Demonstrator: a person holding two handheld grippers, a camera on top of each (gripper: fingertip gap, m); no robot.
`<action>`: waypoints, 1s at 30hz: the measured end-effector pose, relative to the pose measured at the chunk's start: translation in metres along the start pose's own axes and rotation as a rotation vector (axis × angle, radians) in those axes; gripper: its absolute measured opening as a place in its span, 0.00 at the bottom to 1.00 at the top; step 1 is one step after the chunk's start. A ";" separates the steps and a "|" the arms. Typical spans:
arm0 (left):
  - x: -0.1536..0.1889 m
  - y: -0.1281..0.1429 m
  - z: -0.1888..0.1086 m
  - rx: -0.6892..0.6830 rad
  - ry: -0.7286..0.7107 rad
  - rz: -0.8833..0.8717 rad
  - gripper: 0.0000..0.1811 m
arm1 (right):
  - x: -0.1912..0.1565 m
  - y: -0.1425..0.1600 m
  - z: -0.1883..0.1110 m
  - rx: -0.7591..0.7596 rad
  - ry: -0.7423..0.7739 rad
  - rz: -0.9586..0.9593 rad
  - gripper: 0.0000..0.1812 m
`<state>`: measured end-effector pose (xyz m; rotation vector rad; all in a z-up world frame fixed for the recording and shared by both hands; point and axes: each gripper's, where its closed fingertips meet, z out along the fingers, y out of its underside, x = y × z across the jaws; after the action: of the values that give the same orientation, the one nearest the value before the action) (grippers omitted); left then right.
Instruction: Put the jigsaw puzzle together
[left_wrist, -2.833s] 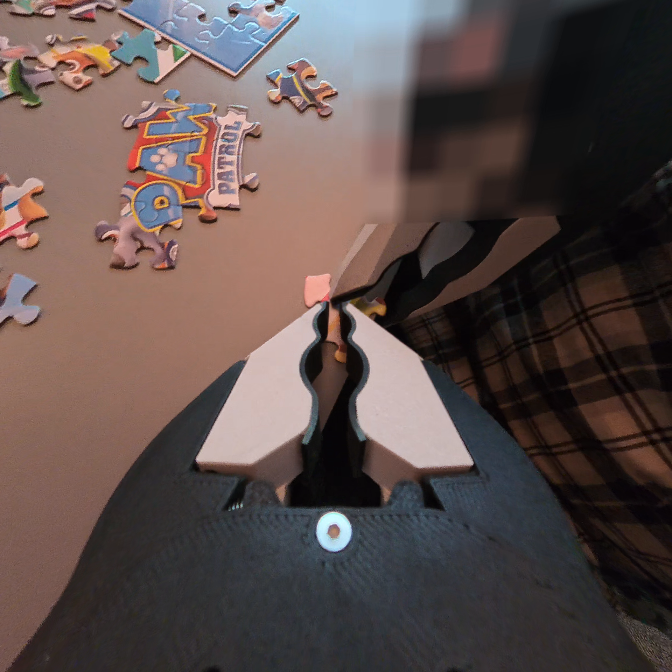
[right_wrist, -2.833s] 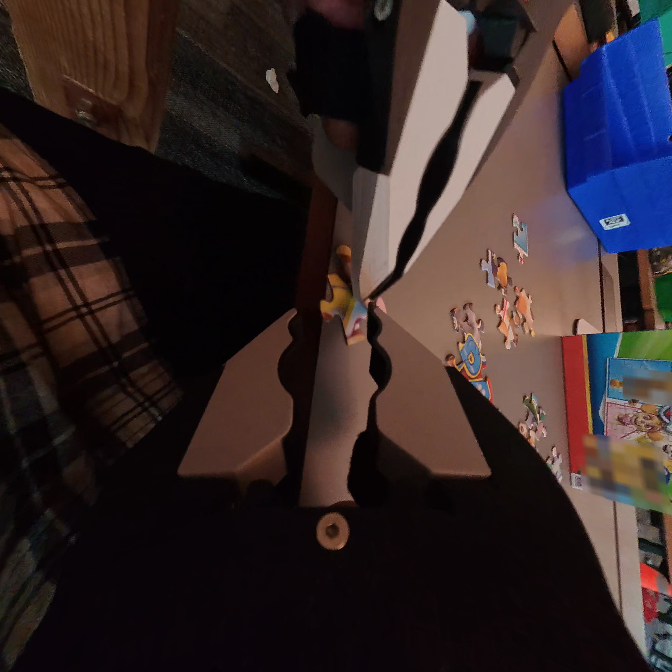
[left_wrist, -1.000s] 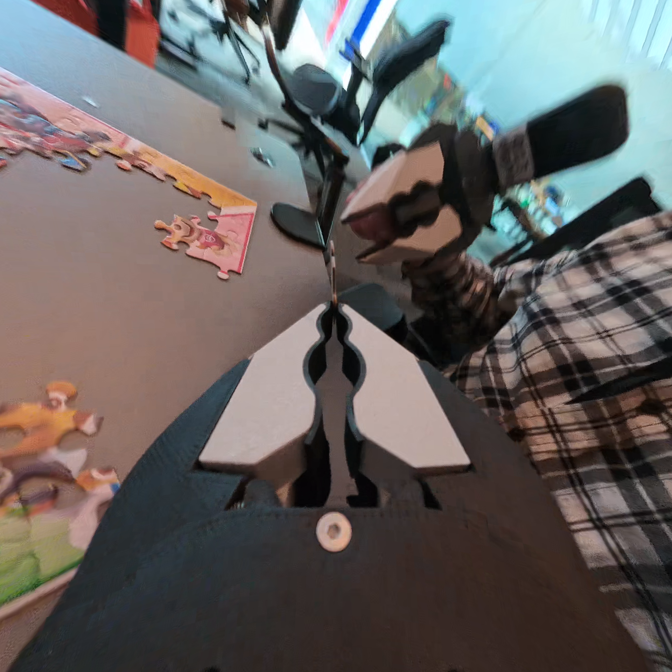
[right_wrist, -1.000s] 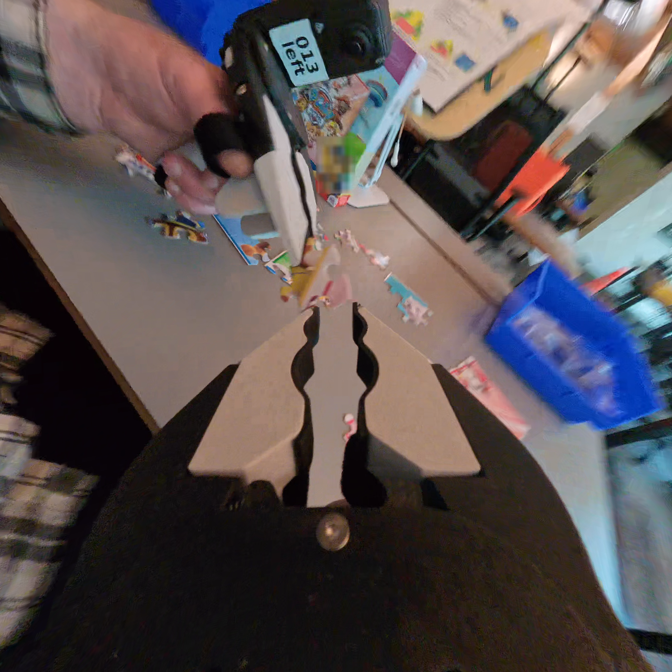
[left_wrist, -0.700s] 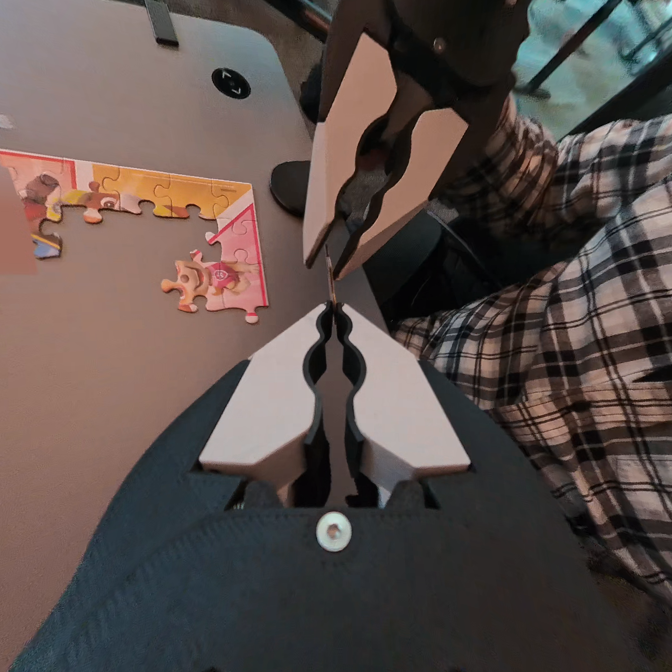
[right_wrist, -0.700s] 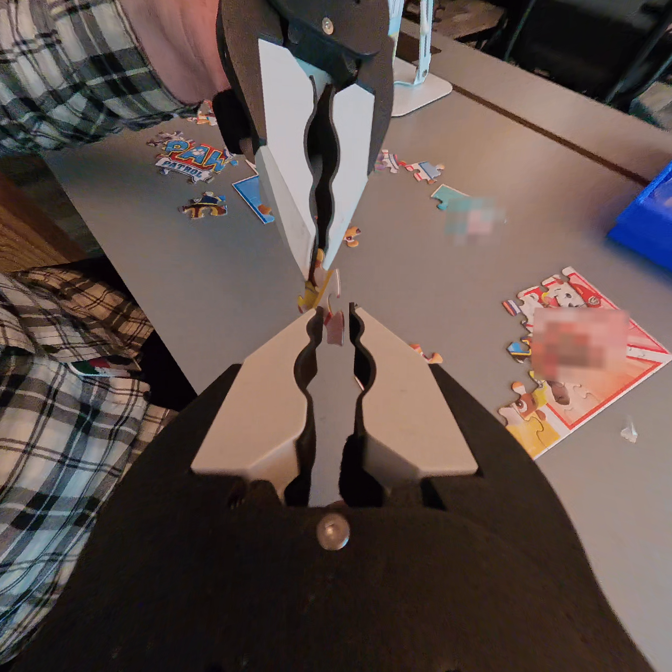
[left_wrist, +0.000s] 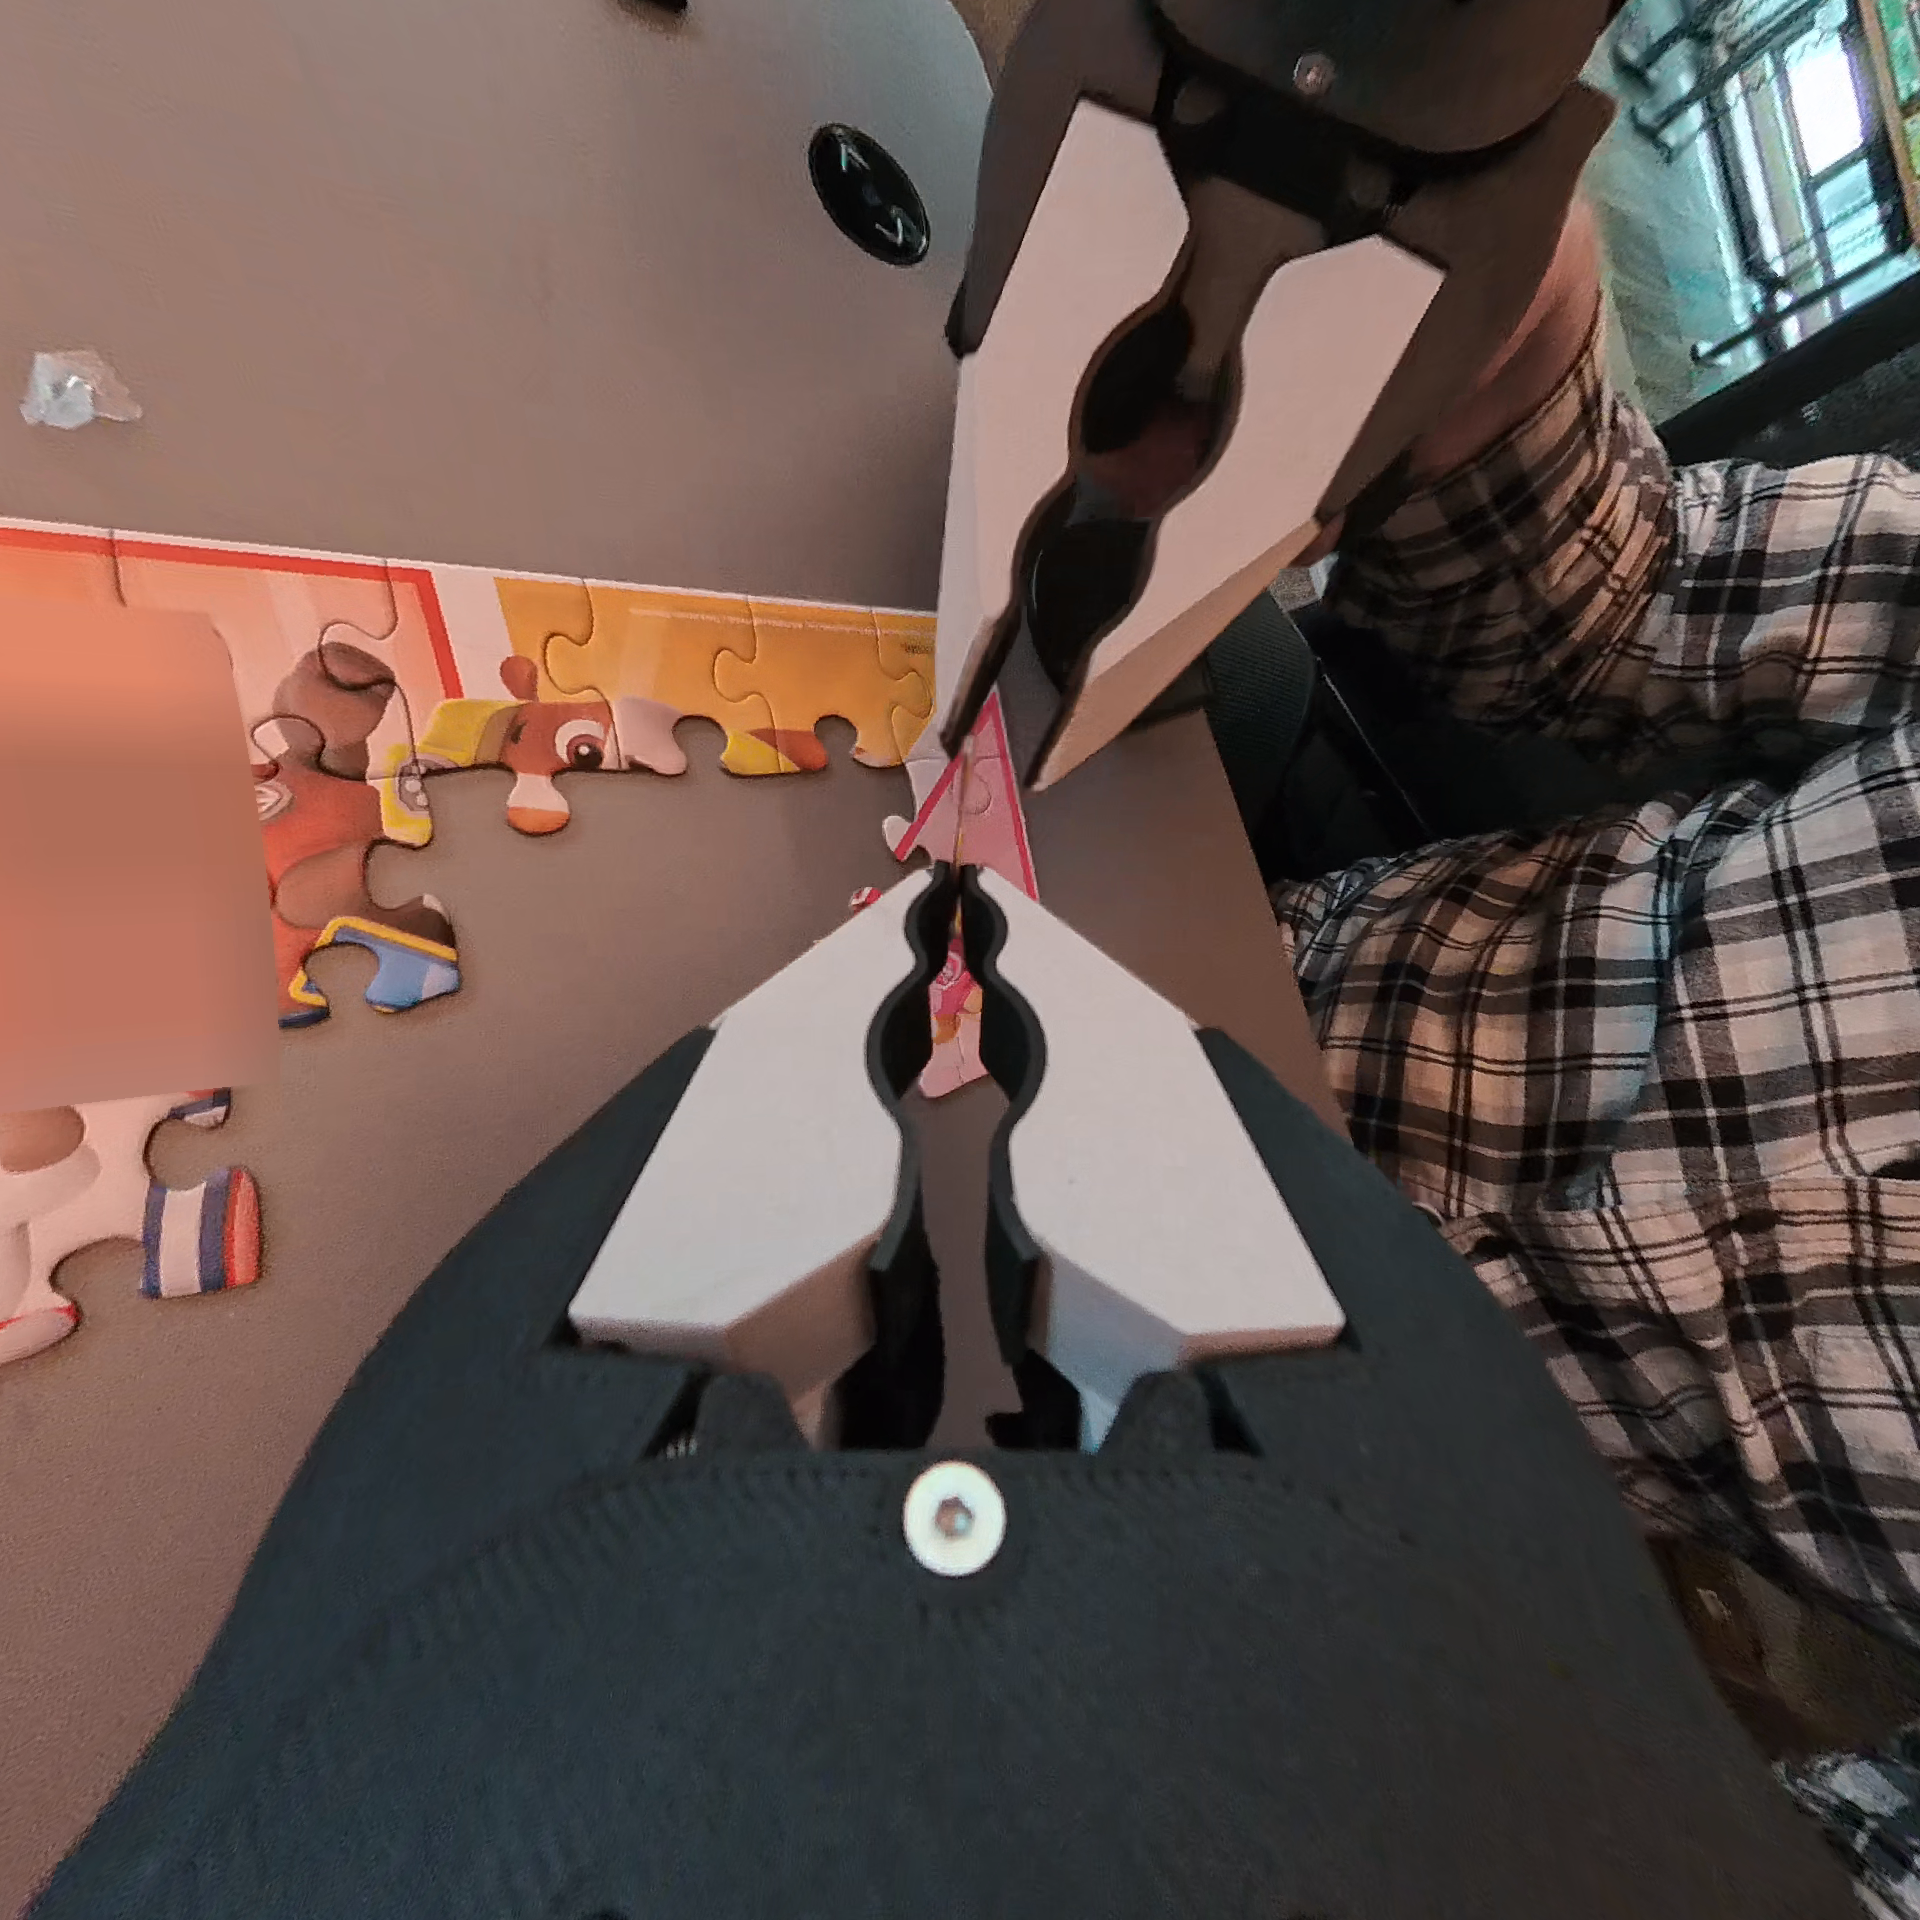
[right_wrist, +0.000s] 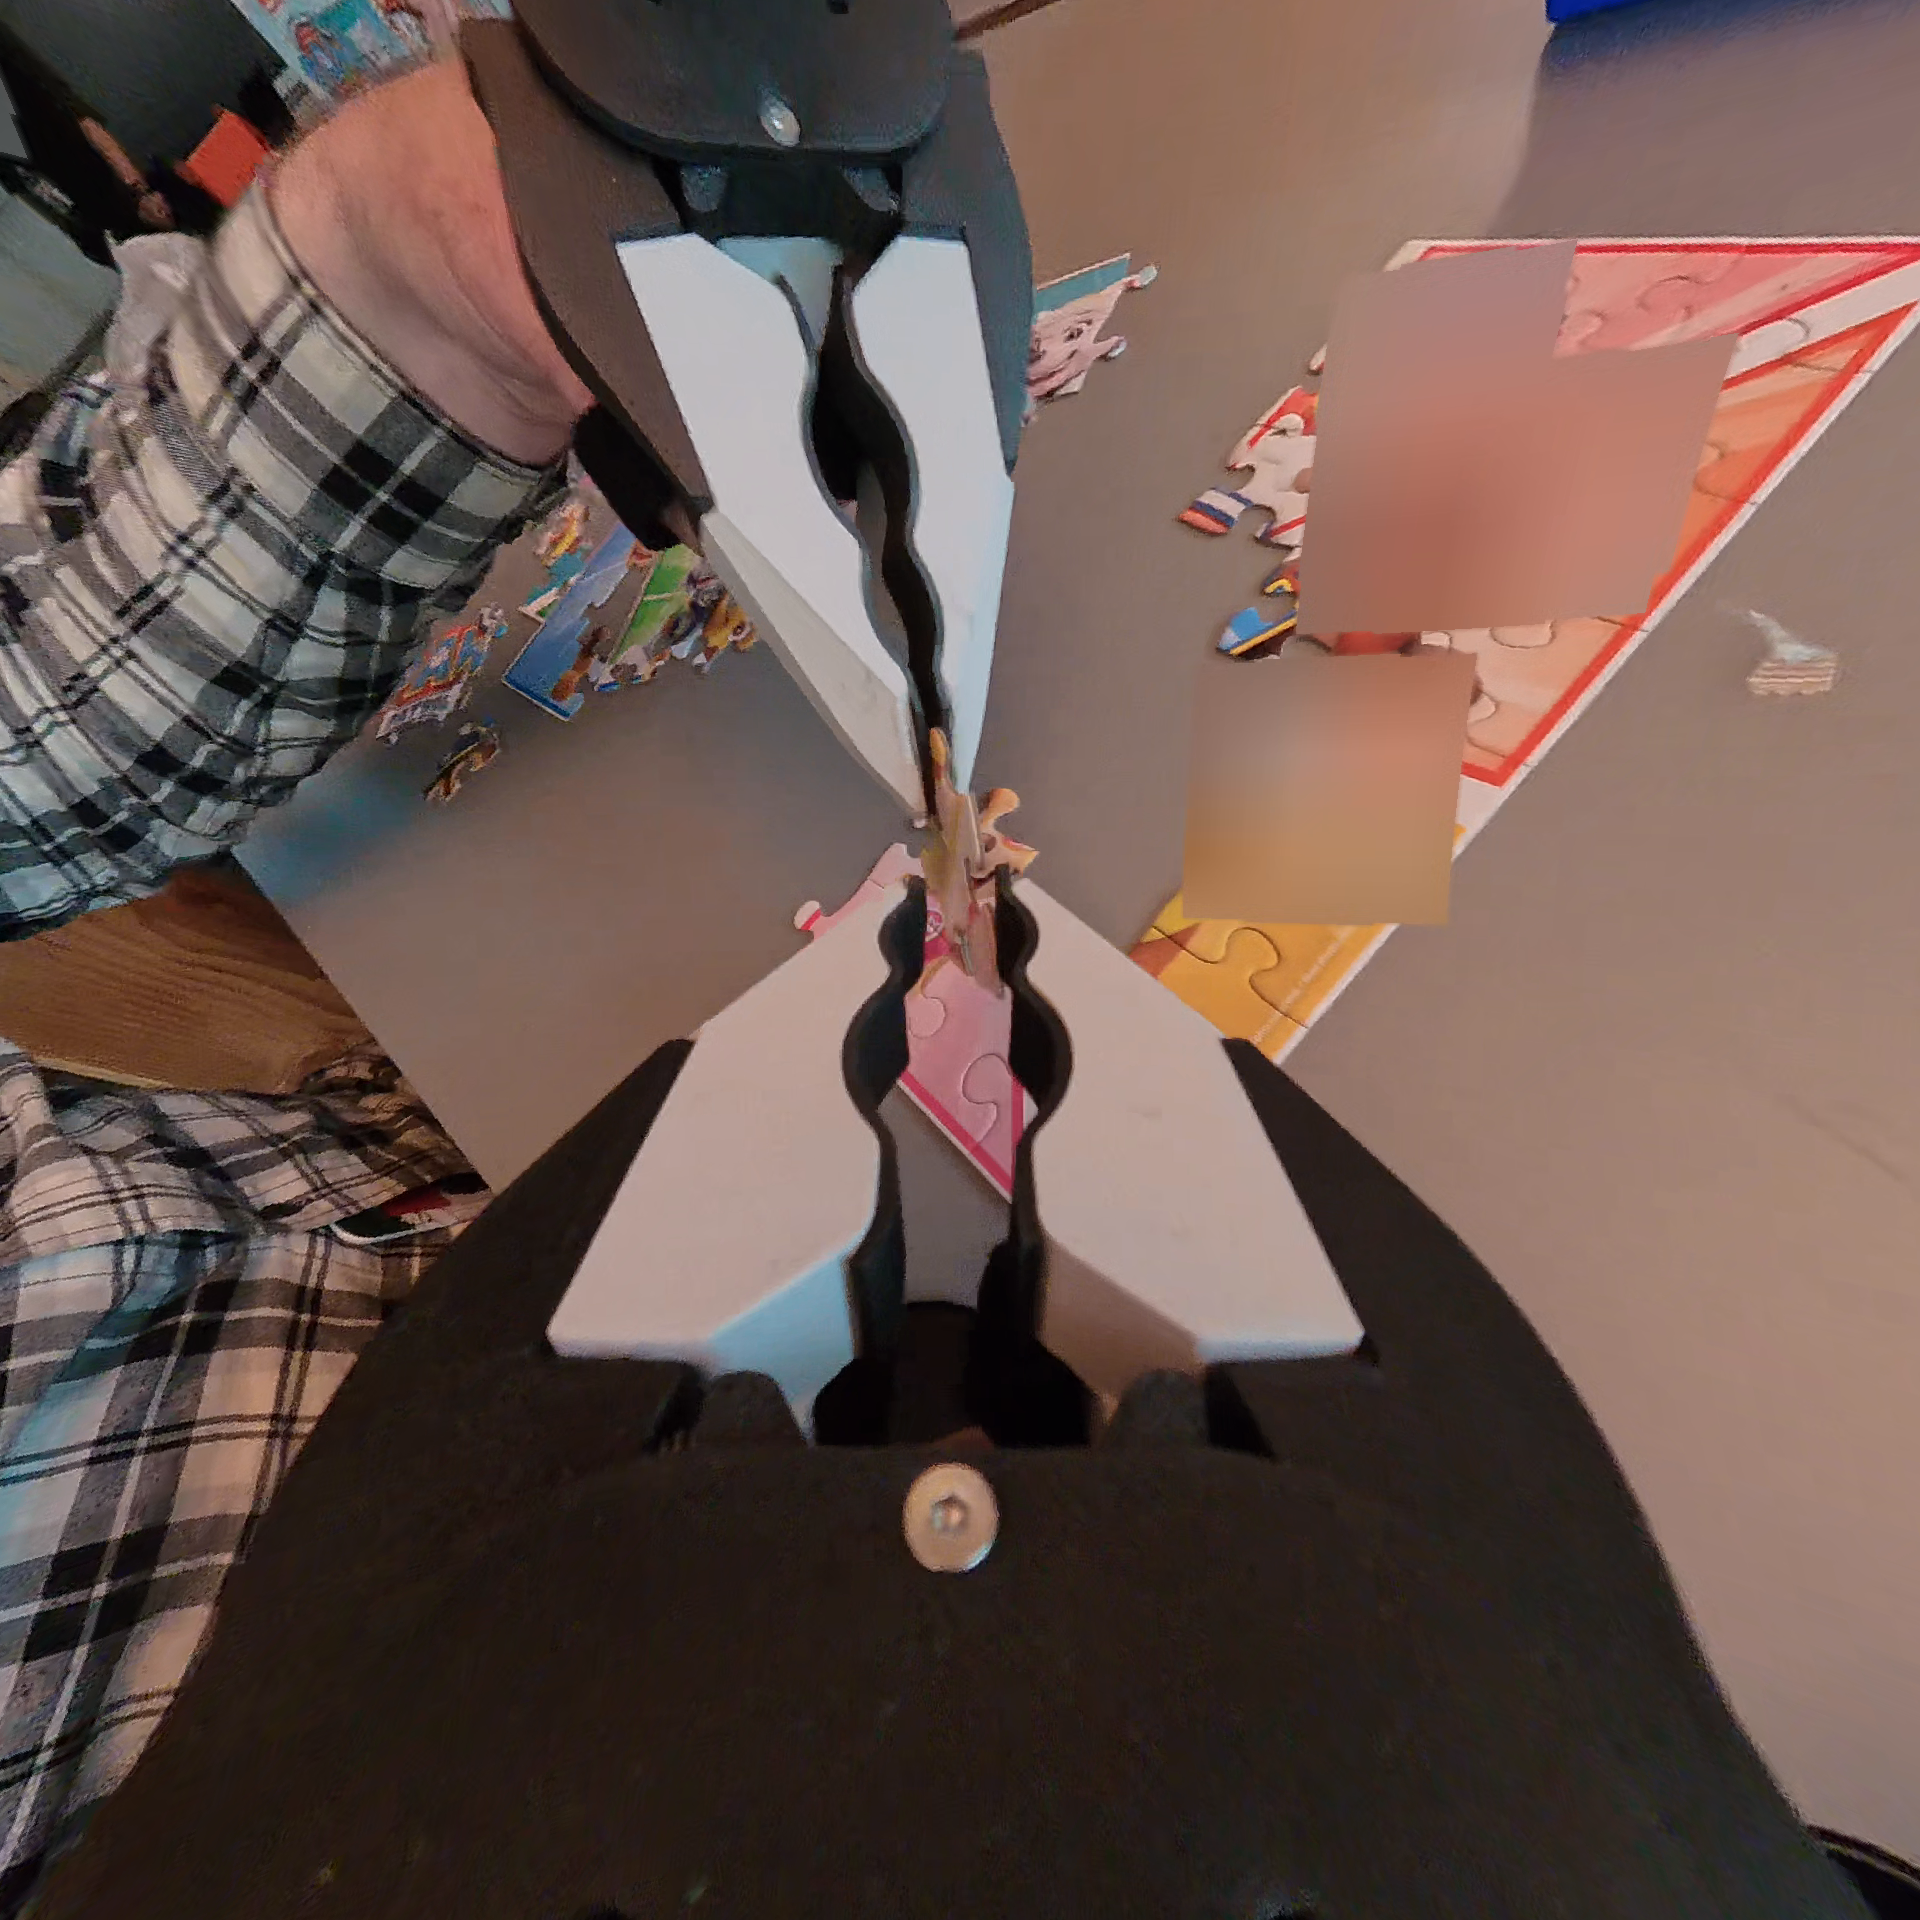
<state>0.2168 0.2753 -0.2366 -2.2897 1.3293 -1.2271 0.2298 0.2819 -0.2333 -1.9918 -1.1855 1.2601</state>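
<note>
Holding one puzzle piece (right_wrist: 961, 831) edge-on in our clenched left claw (right_wrist: 940, 800), right claw (right_wrist: 956, 894) parted beneath it, we judge a handover; next, pinch it.

Grey-brown table (left_wrist: 436, 312) w/ rounded corner. On it: part-built puzzle frame (left_wrist: 665, 665), orange/yellow edge strip w/ red border; pink corner section (right_wrist: 966, 1049) nr table edge, just beside the yellow strip. Loose pieces and small joined clusters (right_wrist: 613, 623) lie well apart on far side. Round black button (left_wrist: 869, 193) set in tabletop. Small crumpled scrap (left_wrist: 73, 387) nr the frame.
</note>
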 end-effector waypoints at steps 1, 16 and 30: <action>-0.001 0.000 0.001 -0.012 -0.001 0.006 0.00 | -0.001 -0.002 -0.002 0.013 -0.004 -0.008 0.07; 0.004 -0.010 -0.009 -0.042 0.025 0.083 0.00 | -0.001 -0.015 -0.002 0.006 -0.040 -0.047 0.00; 0.018 -0.033 -0.019 0.256 0.071 0.107 0.04 | -0.013 -0.058 -0.030 0.396 -0.193 0.135 0.00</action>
<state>0.2272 0.2828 -0.1968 -1.9919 1.2201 -1.3663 0.2303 0.3010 -0.1699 -1.7079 -0.8118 1.6414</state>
